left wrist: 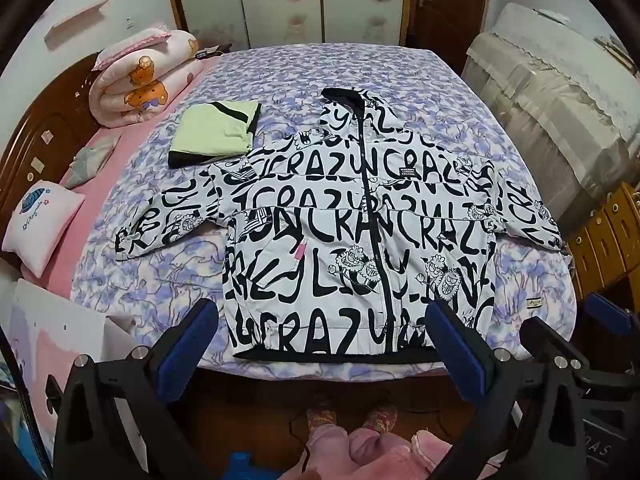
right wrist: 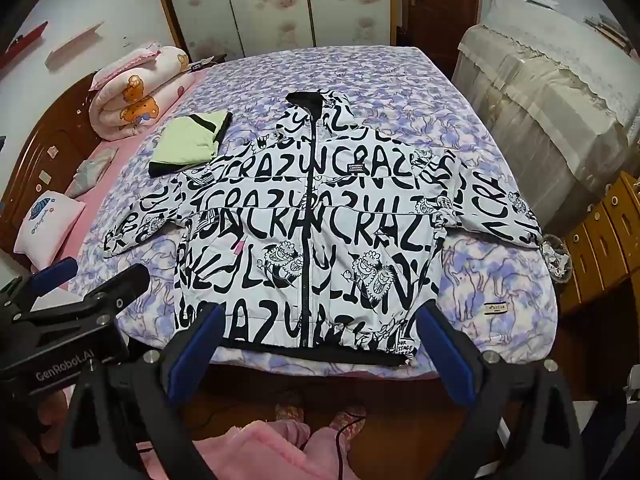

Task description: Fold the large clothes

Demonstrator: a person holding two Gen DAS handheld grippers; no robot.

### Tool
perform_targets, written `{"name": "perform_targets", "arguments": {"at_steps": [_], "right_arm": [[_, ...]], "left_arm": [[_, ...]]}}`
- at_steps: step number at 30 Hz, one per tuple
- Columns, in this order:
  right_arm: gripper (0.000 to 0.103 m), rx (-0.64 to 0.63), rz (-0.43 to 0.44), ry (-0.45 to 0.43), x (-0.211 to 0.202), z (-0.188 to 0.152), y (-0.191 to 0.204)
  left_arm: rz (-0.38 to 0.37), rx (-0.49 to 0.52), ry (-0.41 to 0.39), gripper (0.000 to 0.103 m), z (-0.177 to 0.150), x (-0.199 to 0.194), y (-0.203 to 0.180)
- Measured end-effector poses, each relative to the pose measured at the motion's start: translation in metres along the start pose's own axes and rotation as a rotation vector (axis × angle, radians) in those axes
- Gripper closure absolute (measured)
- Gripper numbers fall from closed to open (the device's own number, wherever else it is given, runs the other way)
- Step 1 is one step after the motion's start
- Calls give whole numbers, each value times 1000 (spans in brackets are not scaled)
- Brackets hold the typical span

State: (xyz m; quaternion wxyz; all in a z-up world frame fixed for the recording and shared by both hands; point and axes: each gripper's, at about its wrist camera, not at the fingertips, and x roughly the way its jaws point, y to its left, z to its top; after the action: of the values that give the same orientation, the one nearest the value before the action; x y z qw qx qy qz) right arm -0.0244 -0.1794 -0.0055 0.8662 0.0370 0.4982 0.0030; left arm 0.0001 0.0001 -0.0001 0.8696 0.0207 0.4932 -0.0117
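Printed jacket [left wrist: 360,220] is spread flat, zipped, sleeves out, on the bed [left wrist: 400,72]; left gripper [left wrist: 324,344] and right gripper [right wrist: 320,344] are held above its hem, jaws apart, empty; folding is judged unstarted; a sleeve grasp is called for next.

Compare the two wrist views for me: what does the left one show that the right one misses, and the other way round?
Only the left wrist view shows the white board at lower left, beside the bed. Only the right wrist view shows the whole left tongs from outside, open and holding nothing, plus the basket under the jacket's far cuff. Both share the printed jacket spread flat, zipped, sleeves out, the folded green garment touching its shoulder, the rolled quilt, and the right tongs open short of the hem.
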Motion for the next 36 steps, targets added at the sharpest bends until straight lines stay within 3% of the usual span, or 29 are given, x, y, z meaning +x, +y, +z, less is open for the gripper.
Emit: {"name": "perform_targets", "arguments": {"at_steps": [36], "right_arm": [[6, -9, 0, 6, -9, -1, -3]], "left_arm": [[-29, -18, 18, 1, -5, 7, -2]]}}
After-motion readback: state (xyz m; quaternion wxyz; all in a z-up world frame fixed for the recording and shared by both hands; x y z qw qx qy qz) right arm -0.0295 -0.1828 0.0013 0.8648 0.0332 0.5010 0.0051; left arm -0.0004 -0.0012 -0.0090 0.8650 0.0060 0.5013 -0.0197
